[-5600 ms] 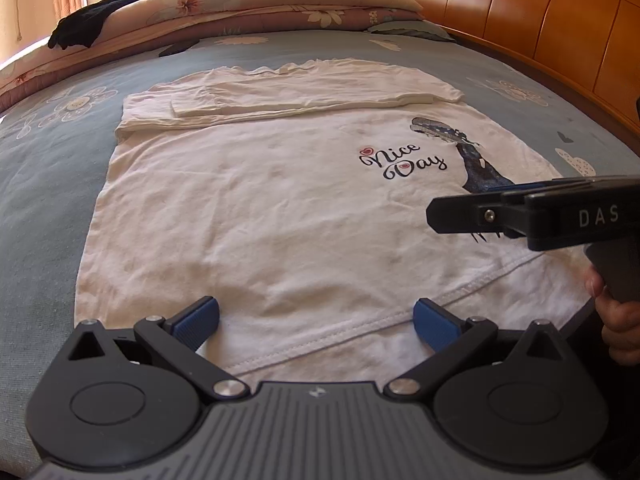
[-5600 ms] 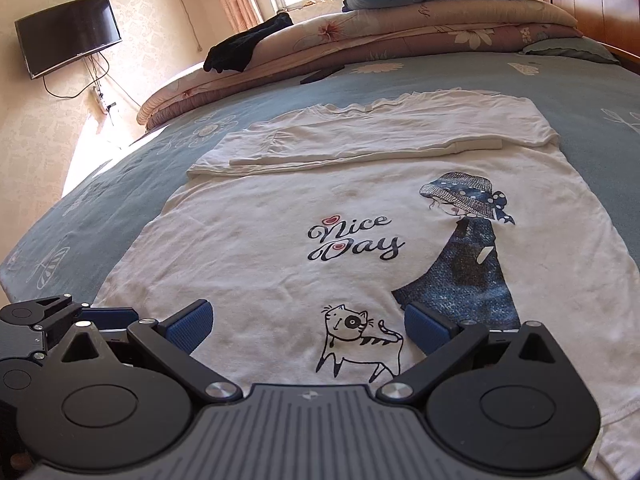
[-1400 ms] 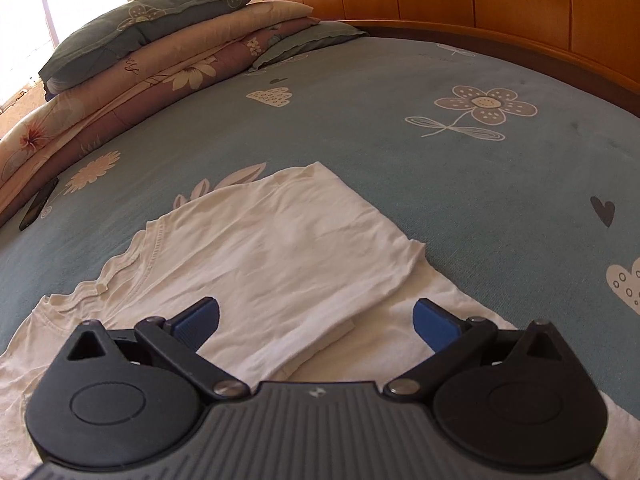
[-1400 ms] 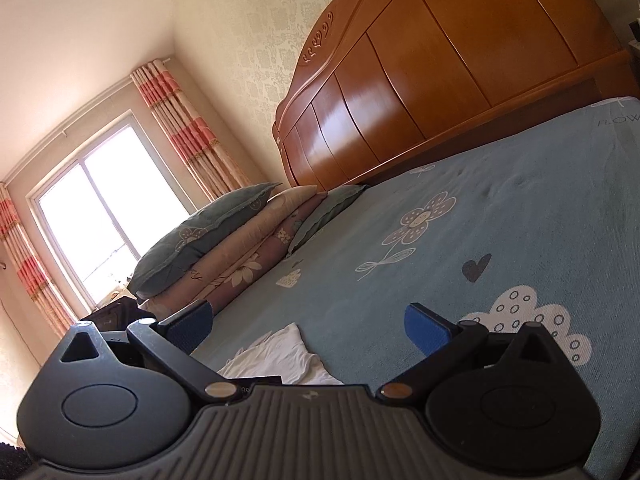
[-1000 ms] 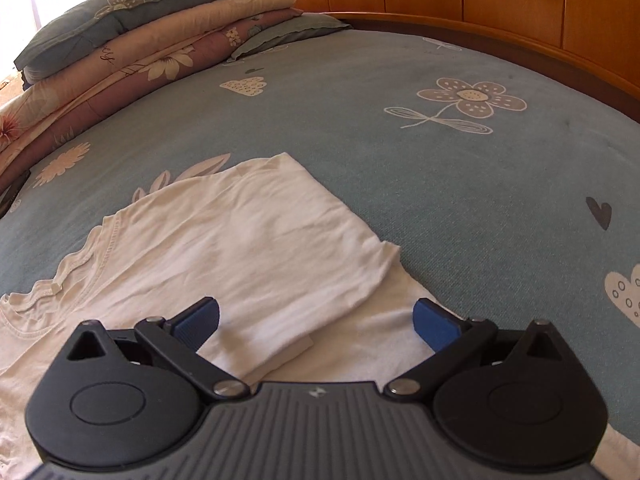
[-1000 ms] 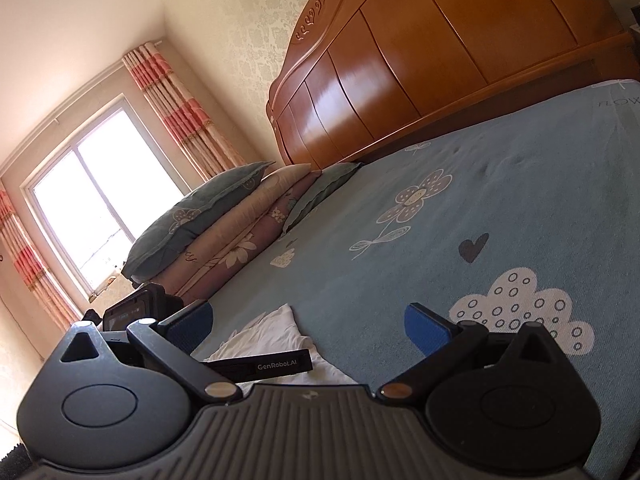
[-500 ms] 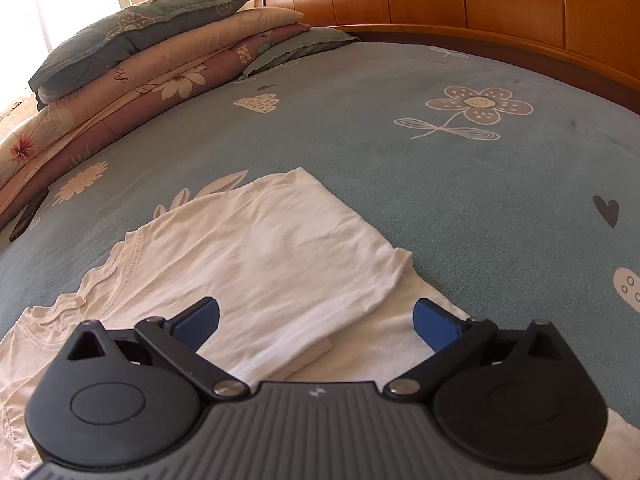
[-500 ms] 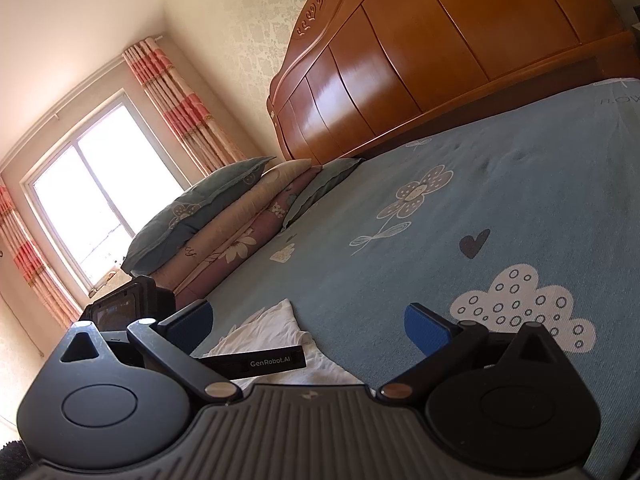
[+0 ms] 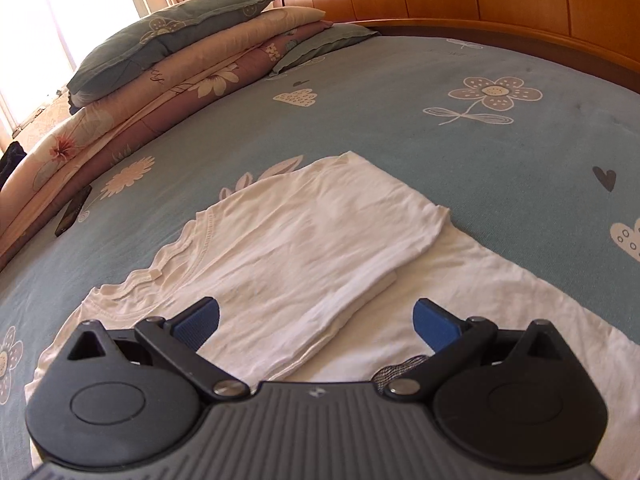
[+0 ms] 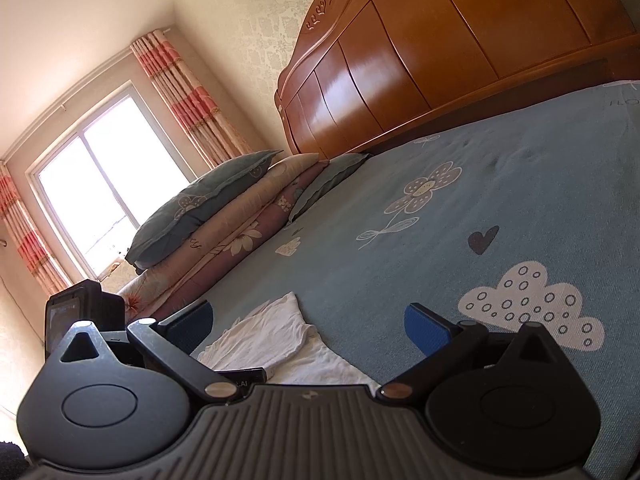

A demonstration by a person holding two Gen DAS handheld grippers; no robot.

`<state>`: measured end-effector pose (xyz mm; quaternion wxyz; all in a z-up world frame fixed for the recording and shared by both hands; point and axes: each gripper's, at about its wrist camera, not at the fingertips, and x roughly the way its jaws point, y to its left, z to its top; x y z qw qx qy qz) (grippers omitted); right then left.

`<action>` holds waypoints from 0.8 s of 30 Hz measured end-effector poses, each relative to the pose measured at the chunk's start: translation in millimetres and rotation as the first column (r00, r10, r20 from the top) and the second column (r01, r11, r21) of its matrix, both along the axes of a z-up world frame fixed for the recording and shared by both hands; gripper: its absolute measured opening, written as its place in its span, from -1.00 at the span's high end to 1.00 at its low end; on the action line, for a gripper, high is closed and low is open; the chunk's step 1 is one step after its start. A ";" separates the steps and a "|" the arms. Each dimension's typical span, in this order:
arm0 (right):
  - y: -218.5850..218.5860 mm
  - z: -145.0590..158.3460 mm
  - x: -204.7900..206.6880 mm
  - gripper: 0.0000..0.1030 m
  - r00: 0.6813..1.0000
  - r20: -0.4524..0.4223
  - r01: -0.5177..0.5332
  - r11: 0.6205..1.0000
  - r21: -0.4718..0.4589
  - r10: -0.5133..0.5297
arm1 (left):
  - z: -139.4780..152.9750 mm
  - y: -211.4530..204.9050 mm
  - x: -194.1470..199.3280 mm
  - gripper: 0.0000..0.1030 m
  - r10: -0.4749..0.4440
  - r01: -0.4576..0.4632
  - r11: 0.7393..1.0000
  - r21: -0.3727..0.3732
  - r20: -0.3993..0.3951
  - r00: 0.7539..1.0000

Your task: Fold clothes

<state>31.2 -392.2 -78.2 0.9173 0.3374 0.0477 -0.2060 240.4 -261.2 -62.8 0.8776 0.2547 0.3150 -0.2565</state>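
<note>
A white T-shirt [image 9: 304, 236] lies on the blue bed sheet [image 9: 400, 120], its top part with the sleeves folded down over the body. My left gripper [image 9: 316, 318] hovers open just over the folded edge, with nothing between its blue pads. In the right wrist view only a corner of the same white T-shirt [image 10: 276, 336] shows low in the middle. My right gripper [image 10: 308, 322] stands open near the shirt's side edge, holding nothing. The left gripper's camera block [image 10: 84, 312] shows at the left of that view.
A stack of folded quilts and pillows [image 9: 168, 68] lies along the far side of the bed. The wooden headboard [image 10: 460, 52] rises to the right. A dark phone-like object [image 9: 74, 210] rests on the sheet near the quilts. A window with striped curtains [image 10: 104, 184] is behind.
Both grippers swung from the shirt's hem toward its folded top and right side. In the last second the left view pulled back slightly; both stay open.
</note>
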 end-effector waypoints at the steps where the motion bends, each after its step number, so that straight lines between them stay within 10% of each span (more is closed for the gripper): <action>1: 1.0 -0.5 0.5 -1.00 1.000 0.002 -0.007 1.000 -0.001 0.007 | 3.5 12.6 -3.1 -0.99 0.020 -0.020 1.000 0.001 -0.005 1.000; 8: 13.4 1.7 11.5 -1.00 0.996 -0.060 -0.066 0.998 -0.021 0.064 | 28.8 116.4 -64.0 -0.99 0.143 -0.143 0.990 -0.002 -0.036 0.989; 14: 21.2 47.2 21.9 -1.00 0.941 -0.150 -0.324 0.936 -0.134 0.304 | 27.4 146.6 -134.3 -0.99 0.079 -0.079 0.997 -0.002 0.016 0.997; 20: 38.7 121.8 4.3 -1.00 0.850 -0.245 -0.527 0.749 -0.401 0.467 | 77.2 152.8 -164.5 -0.99 -0.038 0.044 0.998 -0.047 0.131 0.991; 24: 51.4 140.2 -0.2 -1.00 0.731 -0.385 -0.681 0.572 -0.457 0.563 | 96.7 160.6 -179.9 -0.99 -0.105 0.110 0.994 -0.016 0.178 0.978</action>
